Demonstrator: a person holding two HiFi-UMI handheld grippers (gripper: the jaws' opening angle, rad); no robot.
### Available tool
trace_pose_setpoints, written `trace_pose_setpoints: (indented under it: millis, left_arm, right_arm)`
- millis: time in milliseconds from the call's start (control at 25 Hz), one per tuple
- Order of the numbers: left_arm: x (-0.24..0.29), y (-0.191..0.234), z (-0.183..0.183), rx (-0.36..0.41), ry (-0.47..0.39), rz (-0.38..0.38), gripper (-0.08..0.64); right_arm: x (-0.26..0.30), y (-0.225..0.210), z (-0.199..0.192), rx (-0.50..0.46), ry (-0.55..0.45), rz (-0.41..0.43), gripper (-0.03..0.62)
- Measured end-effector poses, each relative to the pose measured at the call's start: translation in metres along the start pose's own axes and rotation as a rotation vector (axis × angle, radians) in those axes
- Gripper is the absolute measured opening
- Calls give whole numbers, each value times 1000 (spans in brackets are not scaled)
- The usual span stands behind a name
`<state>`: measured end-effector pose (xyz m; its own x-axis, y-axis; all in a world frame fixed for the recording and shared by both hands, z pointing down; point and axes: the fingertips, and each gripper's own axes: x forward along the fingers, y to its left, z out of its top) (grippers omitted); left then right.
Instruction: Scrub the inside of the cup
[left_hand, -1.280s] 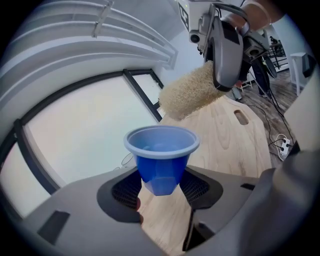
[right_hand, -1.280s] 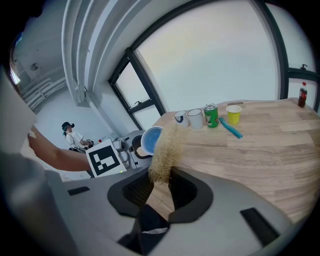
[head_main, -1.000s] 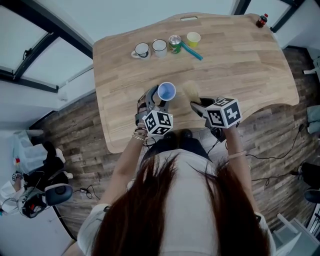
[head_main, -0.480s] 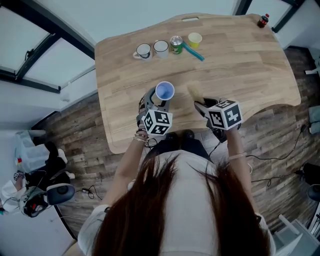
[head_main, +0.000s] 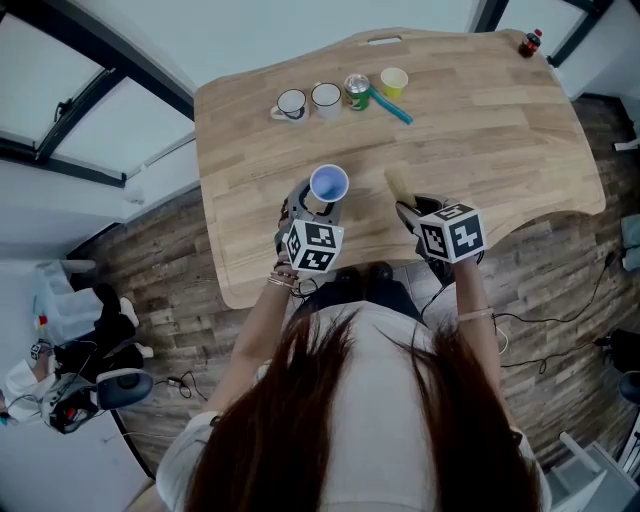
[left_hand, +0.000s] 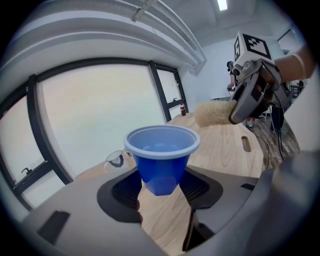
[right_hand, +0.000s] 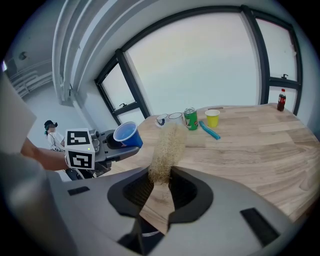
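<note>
A blue plastic cup (head_main: 329, 185) is held upright above the wooden table (head_main: 480, 120), with my left gripper (head_main: 312, 212) shut on its lower part. In the left gripper view the cup (left_hand: 161, 155) sits between the two jaws, its mouth open upward and its inside bare. My right gripper (head_main: 412, 212) is shut on a tan bristly scrubber (head_main: 398, 182), which points away from me, just right of the cup and apart from it. In the right gripper view the scrubber (right_hand: 167, 147) sticks out from the jaws, with the cup (right_hand: 127, 135) to its left.
At the table's far side stand two white mugs (head_main: 290, 104) (head_main: 325, 97), a green can (head_main: 352, 88), a yellow cup (head_main: 393, 80) and a blue stick-like tool (head_main: 390, 105). A small dark bottle (head_main: 528, 42) stands at the far right corner. The floor lies beyond the near edge.
Both grippers stay almost still. The gap between the cup and the scrubber has widened slightly, and the head camera has shifted a little.
</note>
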<state>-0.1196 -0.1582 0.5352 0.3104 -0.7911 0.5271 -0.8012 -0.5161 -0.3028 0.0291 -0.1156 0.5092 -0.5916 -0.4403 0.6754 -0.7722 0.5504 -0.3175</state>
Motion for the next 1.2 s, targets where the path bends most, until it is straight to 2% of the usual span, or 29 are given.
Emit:
trace_pose_setpoints:
  millis: [760,960,1200]
  left_arm:
    - [3,-1,5,-135,-25,-49,242]
    - [3,-3,0,-186,-17,-60,242]
    - [3,-5,-10,-211,6,-64,242]
  right_arm:
    - [6,-21,-4,-54,9,-111,101]
    - [6,-24,-7,-62,15,-128,101]
    - [7,-28,-9,-54,13,-135,101]
